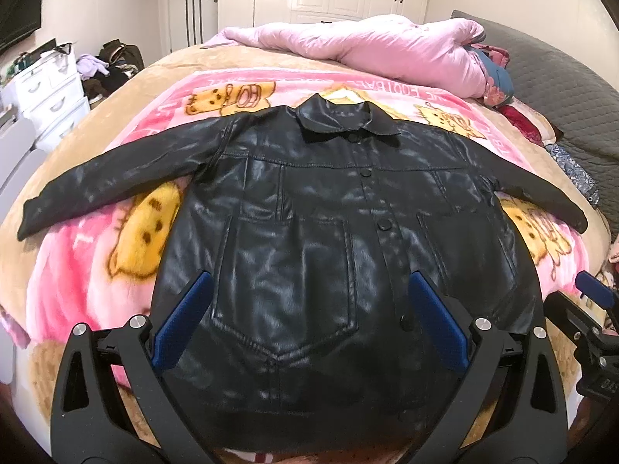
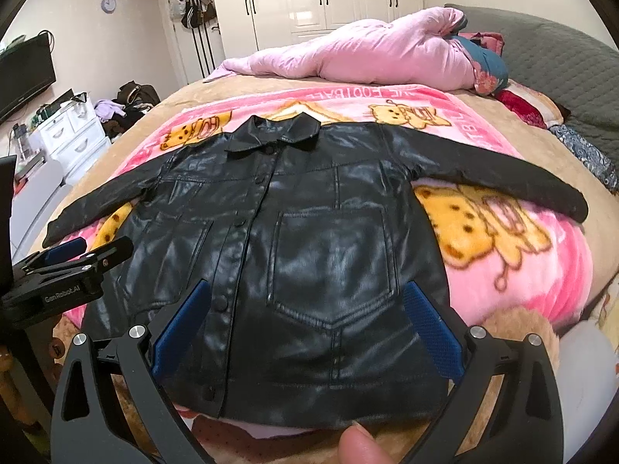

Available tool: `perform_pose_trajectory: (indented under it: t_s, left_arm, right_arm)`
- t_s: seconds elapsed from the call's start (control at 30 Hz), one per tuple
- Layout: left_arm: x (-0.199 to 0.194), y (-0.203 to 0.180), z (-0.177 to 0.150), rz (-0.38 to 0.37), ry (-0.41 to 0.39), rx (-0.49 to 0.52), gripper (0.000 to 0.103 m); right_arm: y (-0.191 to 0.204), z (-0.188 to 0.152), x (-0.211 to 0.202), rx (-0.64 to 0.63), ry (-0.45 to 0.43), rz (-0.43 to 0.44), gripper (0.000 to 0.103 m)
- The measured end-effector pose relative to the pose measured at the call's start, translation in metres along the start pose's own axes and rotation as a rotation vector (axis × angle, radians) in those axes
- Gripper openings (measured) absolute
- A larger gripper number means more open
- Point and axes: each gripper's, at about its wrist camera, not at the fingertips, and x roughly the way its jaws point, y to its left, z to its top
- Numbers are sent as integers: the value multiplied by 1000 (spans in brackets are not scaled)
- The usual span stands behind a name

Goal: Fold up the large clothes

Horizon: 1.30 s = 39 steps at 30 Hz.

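While the black leather jacket (image 1: 317,232) lies flat and buttoned up on the pink cartoon blanket (image 1: 96,270), collar toward the far end of the bed and both sleeves spread out sideways, we've got both grippers hovering over its hem. Our left gripper (image 1: 309,324) has its blue pads spread wide, nothing between them. Same deal with our right gripper (image 2: 305,324), fingers apart and empty above the chest pocket. A fingertip (image 2: 359,446) pokes in at the bottom. Pink quilt (image 2: 367,54) sits bunched beyond the collar.
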Motion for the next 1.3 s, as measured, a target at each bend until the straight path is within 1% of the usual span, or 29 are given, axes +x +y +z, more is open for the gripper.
perform_pose_trajectory:
  t_s: [0.2,0.37,0.47,0.63,0.83,1.0,1.17,1.3]
  left_arm:
    - [10,0,20,-8,12,-13,94]
    - [18,3,39,-6,19,-43,94]
    - [21,4,50,3,17,-48,94]
    - [26,2,70,-5,0,-57,94]
    - [34,-2,97,-25,-16,-86,94]
    - [41,-7,116,-34,-24,-99,94]
    - [50,-21,134,-60,-28,-88,94]
    - [62,-36,147,-69,-25,-69,94]
  right_arm:
    - [-7,24,13,42,14,36,99]
    - [-16,58,23,76,5,62,99]
    - [-20,75,29,87,-1,63,99]
    - [-25,95,37,106,-12,71,99]
    - [-38,128,42,174,-27,105,99]
    - [-50,163,42,224,-86,92,99]
    - [-68,187,46,276,-102,103,99]
    - [-83,196,50,300,-134,48,99]
